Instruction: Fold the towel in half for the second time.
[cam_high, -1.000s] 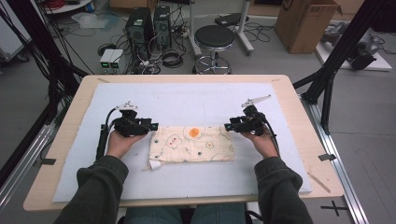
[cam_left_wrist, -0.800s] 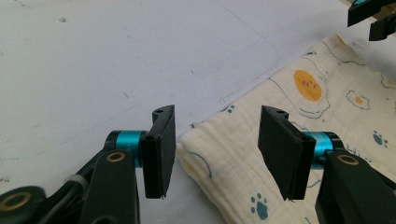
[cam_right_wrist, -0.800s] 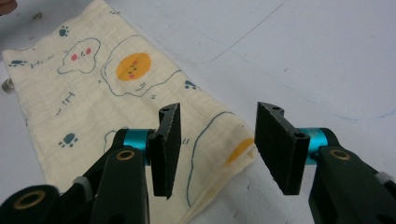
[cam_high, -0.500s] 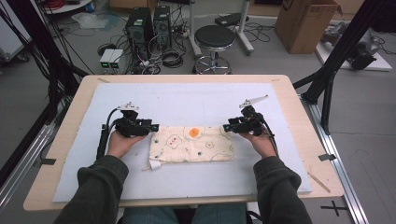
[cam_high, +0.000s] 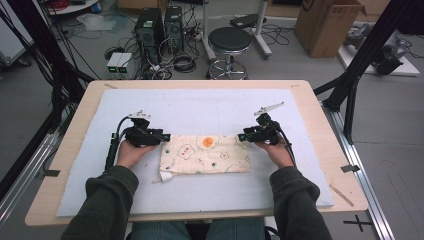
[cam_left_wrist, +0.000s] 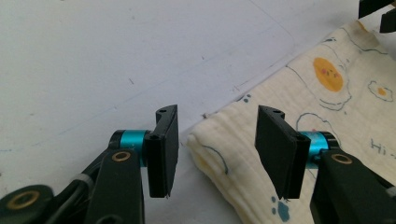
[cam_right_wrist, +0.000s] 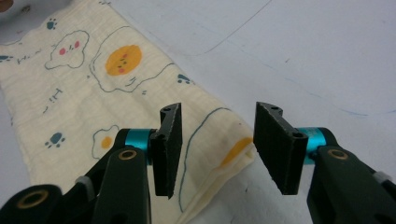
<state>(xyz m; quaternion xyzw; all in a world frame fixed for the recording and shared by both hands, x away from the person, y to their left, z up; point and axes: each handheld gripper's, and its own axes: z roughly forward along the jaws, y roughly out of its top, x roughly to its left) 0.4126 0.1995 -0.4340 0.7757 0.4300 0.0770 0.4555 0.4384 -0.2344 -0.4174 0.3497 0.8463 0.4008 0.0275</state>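
Pale blue mat over a wooden table, lab floor with cables and a stool beyond. Folded cloth, cream with fried-egg prints, lies flat on the mat between both grippers. Left gripper sits at the cloth's far left corner; jaws apart though just closing a little, the thick folded corner lying between them, pads not pressing it. Right gripper sits at the far right corner; jaws likewise apart and just closing slightly, cloth corner between and below them, no pinch visible. Each gripper points inward toward the other across the cloth's far edge
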